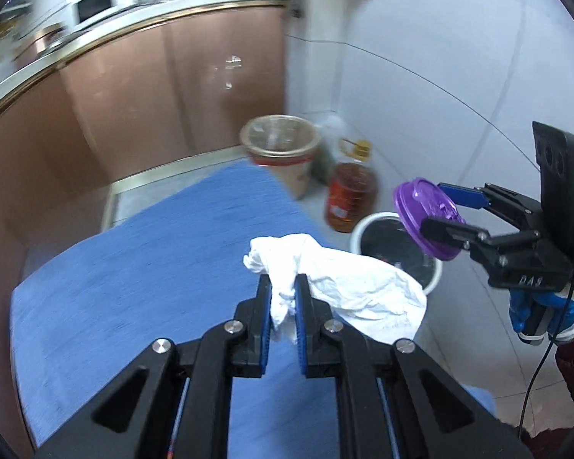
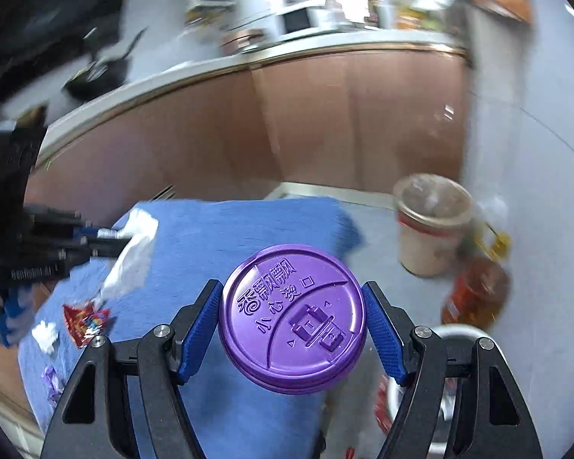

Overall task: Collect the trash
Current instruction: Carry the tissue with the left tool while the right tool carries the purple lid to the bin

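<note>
Above the blue bench (image 1: 134,267) both claws carry trash toward the bin (image 1: 398,248) that stands on the floor just past the bench's edge. Left claw (image 1: 283,298) is clamped on a crumpled white tissue (image 1: 344,279), its jaws nearly together with the paper bunched between them and the loose end hanging out to one side. Right claw (image 2: 292,329) is clamped across the rim of a purple lid (image 2: 291,317), jaws wide because the lid is wide; in the left view the lid sits over the bin's near rim.

I judge the step in hand to be the carry-and-drop: both pieces are lifted clear of the bench, neither is released. The next move calls for bringing each claw over the bin's mouth and letting the jaws part; the lid looks nearly placed, the tissue has farther to go and may cling to the pads.

Count: two claws, one tissue held, one lid held, one white bin. On the bench, near the left claw, lie one red wrapper (image 2: 84,321), one small white scrap (image 2: 46,336) and one purple scrap (image 2: 51,380), so three pieces remain to fetch. On the floor by the wall stand one tan bucket (image 1: 283,153) and one oil bottle (image 1: 350,195), touching or nearly so
</note>
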A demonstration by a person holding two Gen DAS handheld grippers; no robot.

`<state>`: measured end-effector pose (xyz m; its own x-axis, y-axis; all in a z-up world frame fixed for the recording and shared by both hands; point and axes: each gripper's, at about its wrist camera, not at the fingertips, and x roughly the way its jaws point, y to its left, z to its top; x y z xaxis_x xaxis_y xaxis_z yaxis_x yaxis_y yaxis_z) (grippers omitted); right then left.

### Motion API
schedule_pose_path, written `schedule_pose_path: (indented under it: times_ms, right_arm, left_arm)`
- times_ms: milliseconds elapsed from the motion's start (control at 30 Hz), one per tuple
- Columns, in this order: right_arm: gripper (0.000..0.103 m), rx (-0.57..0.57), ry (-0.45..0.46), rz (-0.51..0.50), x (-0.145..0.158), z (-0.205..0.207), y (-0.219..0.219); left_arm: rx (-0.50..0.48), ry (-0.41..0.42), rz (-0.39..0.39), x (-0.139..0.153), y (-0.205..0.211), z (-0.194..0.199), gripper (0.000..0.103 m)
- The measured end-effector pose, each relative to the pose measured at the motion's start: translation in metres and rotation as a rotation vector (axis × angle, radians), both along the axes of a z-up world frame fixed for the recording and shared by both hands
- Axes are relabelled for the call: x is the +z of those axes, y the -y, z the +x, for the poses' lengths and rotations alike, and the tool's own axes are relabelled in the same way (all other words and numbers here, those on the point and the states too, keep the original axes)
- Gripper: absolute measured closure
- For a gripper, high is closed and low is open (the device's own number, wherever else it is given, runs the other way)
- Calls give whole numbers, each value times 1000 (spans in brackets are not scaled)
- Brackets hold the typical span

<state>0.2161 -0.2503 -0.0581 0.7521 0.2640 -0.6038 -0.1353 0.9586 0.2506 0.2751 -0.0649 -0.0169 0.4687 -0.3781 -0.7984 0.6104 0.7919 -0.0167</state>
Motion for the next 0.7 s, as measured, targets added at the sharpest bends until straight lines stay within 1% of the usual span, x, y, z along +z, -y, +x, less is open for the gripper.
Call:
schedule_pose_path:
  times_ms: [67, 133, 233, 333, 367, 433, 567, 700]
  right_arm:
    - [31, -60, -16, 32, -7, -8, 33]
    - [31, -104, -29, 42, -16, -14, 59]
    - [31, -147, -45, 37, -29, -17, 86]
    - [31, -184, -62, 43, -43, -15, 105]
    - [31, -193, -67, 43, -47, -14, 109]
    - [31, -213, -87, 44, -58, -6, 122]
    - [31, -236, -128, 48, -86, 4, 138]
    - [30, -268, -168, 62, -112, 13, 154]
  left_arm:
    - [-38, -23, 2, -10, 40, 1, 93]
    - [-63, -42, 9, -22, 71, 3, 93]
    - [-96, -84, 12, -45, 121, 3, 93]
    - [-99, -133, 26, -74, 166, 11, 93]
    - [-96, -144, 32, -80, 174, 12, 93]
    - [-90, -183, 49, -102, 198, 19, 93]
    - [-73, -246, 75, -136, 228, 30, 92]
    - [-60, -281, 113, -164, 245, 37, 90]
